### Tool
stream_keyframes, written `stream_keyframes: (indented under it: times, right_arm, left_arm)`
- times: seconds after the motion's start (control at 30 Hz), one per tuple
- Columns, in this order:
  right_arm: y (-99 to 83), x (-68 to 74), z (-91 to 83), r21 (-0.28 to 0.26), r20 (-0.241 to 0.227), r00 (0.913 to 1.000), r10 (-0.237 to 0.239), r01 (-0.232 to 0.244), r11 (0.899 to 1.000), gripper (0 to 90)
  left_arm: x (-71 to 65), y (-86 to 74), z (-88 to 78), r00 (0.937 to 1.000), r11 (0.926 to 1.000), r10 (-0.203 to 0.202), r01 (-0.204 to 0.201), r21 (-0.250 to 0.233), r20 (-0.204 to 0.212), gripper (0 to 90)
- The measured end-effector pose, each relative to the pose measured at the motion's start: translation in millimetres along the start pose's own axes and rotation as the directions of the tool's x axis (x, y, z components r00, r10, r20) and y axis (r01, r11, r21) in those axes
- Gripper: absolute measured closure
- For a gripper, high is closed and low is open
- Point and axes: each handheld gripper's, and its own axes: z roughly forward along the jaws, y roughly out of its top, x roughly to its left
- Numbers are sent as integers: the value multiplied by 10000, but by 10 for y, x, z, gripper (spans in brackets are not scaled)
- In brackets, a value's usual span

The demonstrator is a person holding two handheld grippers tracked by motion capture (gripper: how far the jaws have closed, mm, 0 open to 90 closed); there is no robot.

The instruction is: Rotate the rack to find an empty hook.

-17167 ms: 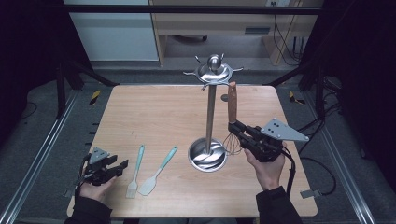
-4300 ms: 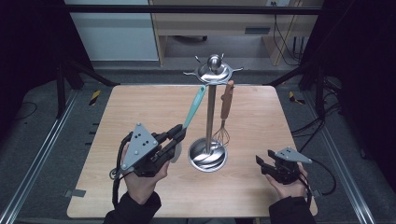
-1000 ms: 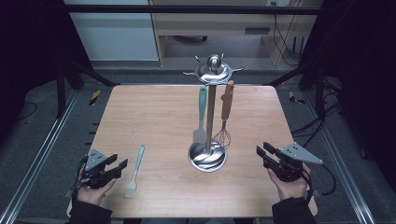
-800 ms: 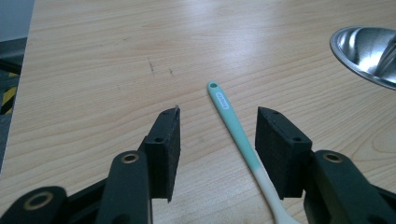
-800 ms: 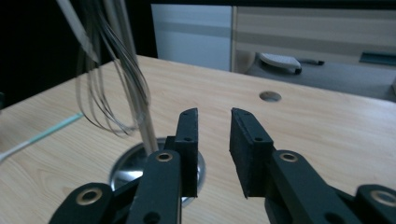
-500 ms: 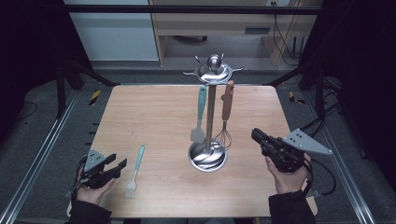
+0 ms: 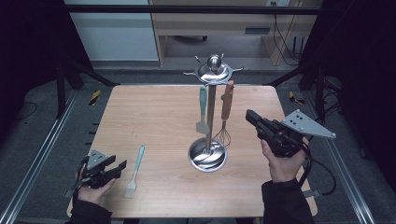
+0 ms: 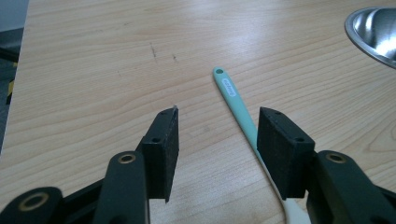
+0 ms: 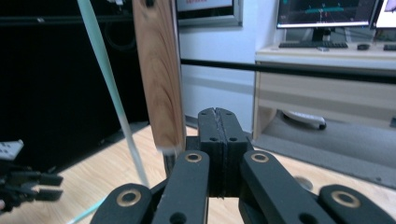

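A steel utensil stand (image 7: 208, 156) rises at the table's middle. A teal spatula (image 7: 202, 109) and a wooden-handled whisk (image 7: 226, 107) hang from its top. On the wood at the near left lies a teal-handled brush (image 7: 135, 170). My left gripper (image 7: 119, 167) rests just left of it, open; in the left gripper view the brush handle (image 8: 233, 98) runs past the right jaw, untouched. My right gripper (image 7: 250, 115) is raised to the right of the stand, pointing at it. Its jaws have just been closing and stand shut (image 9: 218, 116) on nothing, with the whisk handle (image 9: 156, 70) close ahead.
The stand's round base (image 8: 373, 28) lies to the right of the brush. Metal rails run along both sides of the table (image 7: 149, 112). Beyond the far edge stand a desk and cabinets. Bare wood stretches across the left half.
My right gripper has risen and moved in toward the stand, and its jaws have gone from open to shut. The left gripper and the brush have stayed put.
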Motion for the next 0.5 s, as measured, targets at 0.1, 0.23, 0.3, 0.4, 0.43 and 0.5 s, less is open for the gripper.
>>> stream_keyframes:
  times: [0.1,0.23,0.3,0.4,0.43,0.5]
  right_arm:
    - [109,45,27,-247,-105,9999,-83,80,9997,900]
    - [203,87,45,-435,-183,9998,-113,105,9990,900]
    - [302,112,60,-567,-245,9995,-191,177,9982,900]
    - [393,139,92,-608,-249,9991,-352,337,9976,900]
    - [393,139,92,-608,-249,9991,-352,337,9976,900]
    - [475,174,128,-675,-263,9986,-465,447,9967,900]
  left_arm:
    - [7,-3,18,9998,9996,-188,186,218,88,490]
    - [5,-3,23,9998,9991,-200,197,367,86,497]
    - [9,-2,24,9997,9990,-244,242,368,47,497]
    - [12,-3,29,9997,9988,-239,238,420,28,498]
    - [15,-3,31,9997,9988,-229,228,429,6,498]
    - [15,-2,32,9997,9987,-243,242,454,18,498]
